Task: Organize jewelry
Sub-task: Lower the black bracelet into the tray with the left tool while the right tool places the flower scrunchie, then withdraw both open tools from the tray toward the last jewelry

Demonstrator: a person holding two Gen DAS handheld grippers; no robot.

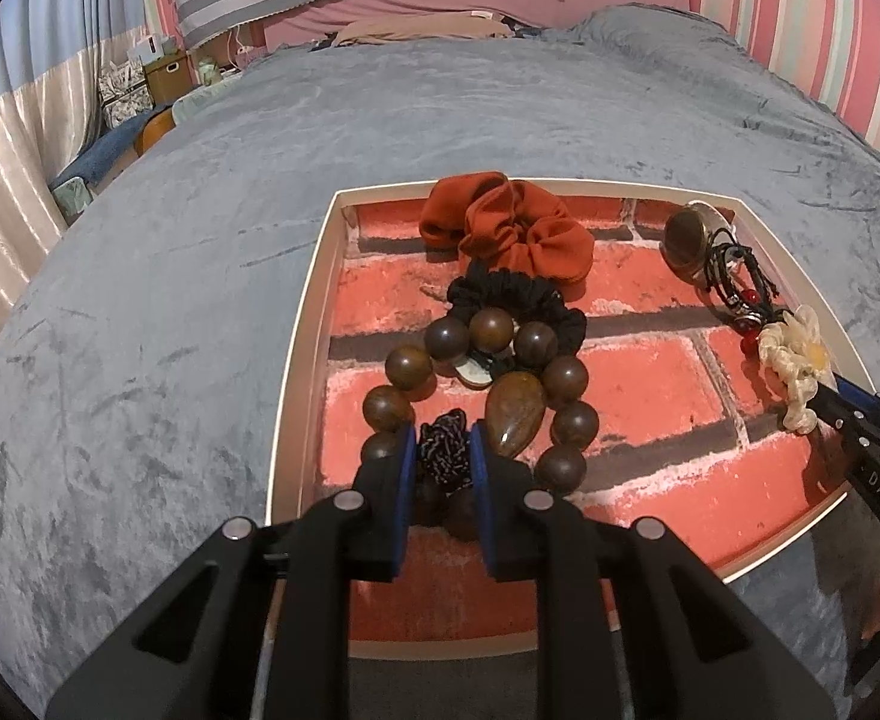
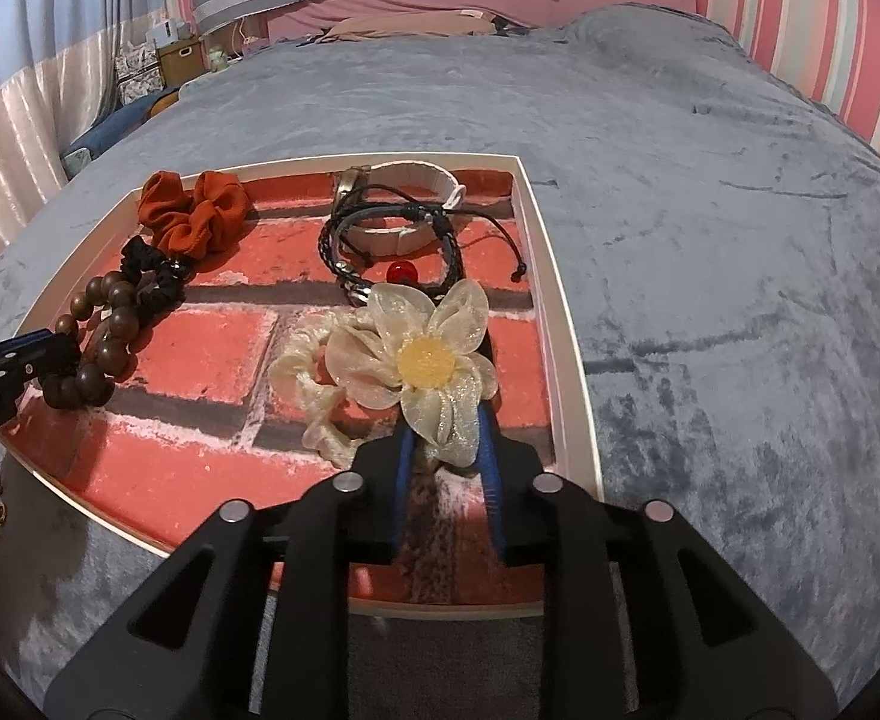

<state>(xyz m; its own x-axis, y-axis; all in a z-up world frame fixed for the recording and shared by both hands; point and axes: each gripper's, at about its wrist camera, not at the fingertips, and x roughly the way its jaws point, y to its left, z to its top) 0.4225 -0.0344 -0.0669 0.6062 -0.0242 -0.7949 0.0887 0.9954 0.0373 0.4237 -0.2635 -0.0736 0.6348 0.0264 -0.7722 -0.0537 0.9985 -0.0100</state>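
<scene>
We have a grey bedspread (image 1: 140, 300) under a shallow tray (image 1: 305, 324) with a brick-pattern floor. On its left lies the wooden bead bracelet (image 1: 488, 330), with black and orange scrunchies just beyond; far right sit a watch (image 2: 404, 180) and cord bracelets. Our left gripper (image 1: 445, 456) is clamped on the bracelet's dark braided tassel (image 1: 443, 450). Our right gripper (image 2: 446, 456) has its jaws slightly apart around the cream flower hair tie (image 2: 422, 360), near right; whether the pads still press it we cannot tell. We judge that lifting away could snag tassel or petals and drag pieces together.
</scene>
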